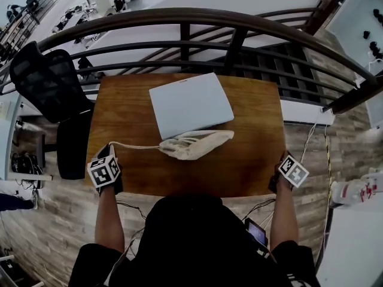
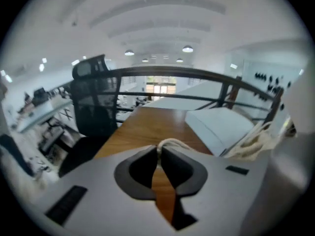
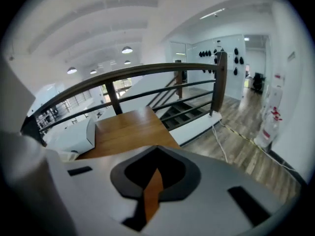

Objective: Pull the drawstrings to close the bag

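Bench [image 1: 251, 160]: the right half is bare wood from the bag [image 1: 194, 143] out to the right edge, so there is a clear pass there. The near-edge strip is open across the middle.

Centre is blocked. A white box [image 1: 190, 103] sits at the back middle, with the bag tight against its near edge.

The drawstring [image 1: 134, 146] runs from the bag's left end to the near-left corner, where the left tool [image 2: 159, 153] is clamped on it. That line cuts across the left front.

The left strip beside the box is bare.

A railing [image 1: 239, 18] stands right behind the far edge. A black chair [image 1: 51, 82] is just off the far-left corner.

The right tool [image 3: 157, 167], closed and empty, sits at the near-right corner.
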Demonstrator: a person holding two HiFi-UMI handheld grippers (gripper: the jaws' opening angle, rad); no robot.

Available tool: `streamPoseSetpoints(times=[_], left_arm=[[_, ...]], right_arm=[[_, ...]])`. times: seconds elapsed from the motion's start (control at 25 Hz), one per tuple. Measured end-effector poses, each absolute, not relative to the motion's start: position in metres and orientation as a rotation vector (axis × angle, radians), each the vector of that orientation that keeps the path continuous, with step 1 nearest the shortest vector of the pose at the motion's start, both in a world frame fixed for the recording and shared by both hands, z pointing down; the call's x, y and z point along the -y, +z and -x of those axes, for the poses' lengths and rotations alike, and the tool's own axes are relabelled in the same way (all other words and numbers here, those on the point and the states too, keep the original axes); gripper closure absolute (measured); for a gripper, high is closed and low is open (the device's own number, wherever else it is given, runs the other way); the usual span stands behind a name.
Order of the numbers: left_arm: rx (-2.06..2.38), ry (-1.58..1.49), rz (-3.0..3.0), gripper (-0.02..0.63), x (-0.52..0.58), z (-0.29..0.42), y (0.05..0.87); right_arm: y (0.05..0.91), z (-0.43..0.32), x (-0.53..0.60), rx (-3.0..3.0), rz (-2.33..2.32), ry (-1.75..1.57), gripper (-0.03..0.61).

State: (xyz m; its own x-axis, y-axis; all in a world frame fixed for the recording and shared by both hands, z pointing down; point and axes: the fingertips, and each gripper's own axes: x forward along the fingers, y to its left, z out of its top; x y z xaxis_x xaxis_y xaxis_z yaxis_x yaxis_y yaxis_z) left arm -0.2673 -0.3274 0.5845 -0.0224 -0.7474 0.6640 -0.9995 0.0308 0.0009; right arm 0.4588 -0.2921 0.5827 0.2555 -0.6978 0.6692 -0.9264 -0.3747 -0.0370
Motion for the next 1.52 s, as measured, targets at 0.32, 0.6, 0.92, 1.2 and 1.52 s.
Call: streamPoseSetpoints(times=[0.32, 0.6, 0.92, 1.2, 1.52], left_arm=[[1.231, 1.034, -2.110, 0.373, 0.299, 0.164, 0.631], [1.201, 1.015, -2.226, 0.298, 0.300, 0.125, 0.625], [1.239, 0.937, -2.345, 0.299, 0.329, 0.097, 0.582], [1.415, 0.502, -2.479, 0.395, 0.385, 0.061, 0.464], [1.658, 0.225, -2.542, 0.574, 0.367, 0.067, 0.386]], right_arm=[[0.584, -0.361, 0.309, 1.766, -1.853, 0.708, 0.581], [0.571, -0.309, 0.319, 1.927, -1.729, 0.668, 0.548], [0.548, -0.278, 0.335, 2.042, -1.704, 0.648, 0.522], [0.465, -0.249, 0.371, 2.254, -1.758, 0.534, 0.552], [0.388, -0.241, 0.358, 2.481, -1.856, 0.410, 0.586]])
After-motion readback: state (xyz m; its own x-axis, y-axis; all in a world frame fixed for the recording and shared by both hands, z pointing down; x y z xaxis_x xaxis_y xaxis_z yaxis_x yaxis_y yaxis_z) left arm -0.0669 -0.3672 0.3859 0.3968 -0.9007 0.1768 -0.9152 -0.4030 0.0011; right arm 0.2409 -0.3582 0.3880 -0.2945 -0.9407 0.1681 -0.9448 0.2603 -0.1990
